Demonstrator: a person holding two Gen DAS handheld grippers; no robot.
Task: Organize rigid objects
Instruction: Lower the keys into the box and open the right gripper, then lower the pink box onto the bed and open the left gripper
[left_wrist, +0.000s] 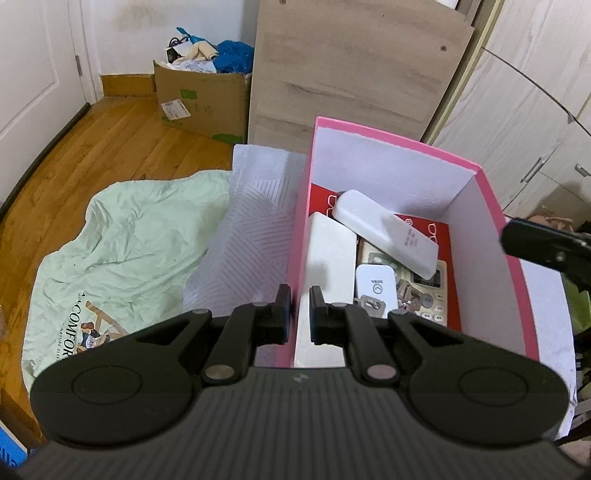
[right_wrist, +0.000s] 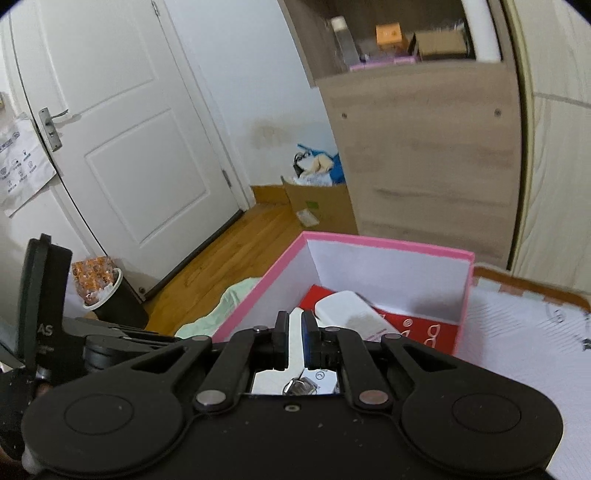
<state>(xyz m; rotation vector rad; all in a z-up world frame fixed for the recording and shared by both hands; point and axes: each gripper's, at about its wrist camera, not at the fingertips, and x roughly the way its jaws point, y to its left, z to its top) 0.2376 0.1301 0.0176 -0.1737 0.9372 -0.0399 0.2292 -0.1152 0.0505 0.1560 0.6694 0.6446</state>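
A pink box (left_wrist: 402, 142) stands on a white patterned mat (left_wrist: 247, 236). Inside lie a white glasses case (left_wrist: 384, 230), a long white block (left_wrist: 328, 254), a small white charger (left_wrist: 375, 286), a beige remote (left_wrist: 436, 291), keys (left_wrist: 406, 293) and a red card (left_wrist: 417, 221). My left gripper (left_wrist: 300, 308) is shut on the box's near left wall, one finger on each side. My right gripper (right_wrist: 293, 332) hovers over the box (right_wrist: 388, 245), jaws nearly closed around nothing I can make out; the white block (right_wrist: 295, 332) shows between them. The right gripper also shows at the left wrist view's right edge (left_wrist: 546, 247).
A mint green cloth (left_wrist: 122, 247) lies on the wooden floor left of the mat. A cardboard box of clutter (left_wrist: 201, 99) and a wooden cabinet (left_wrist: 354, 70) stand behind. A white door (right_wrist: 122, 122) and a dark bin (right_wrist: 118, 299) are at left.
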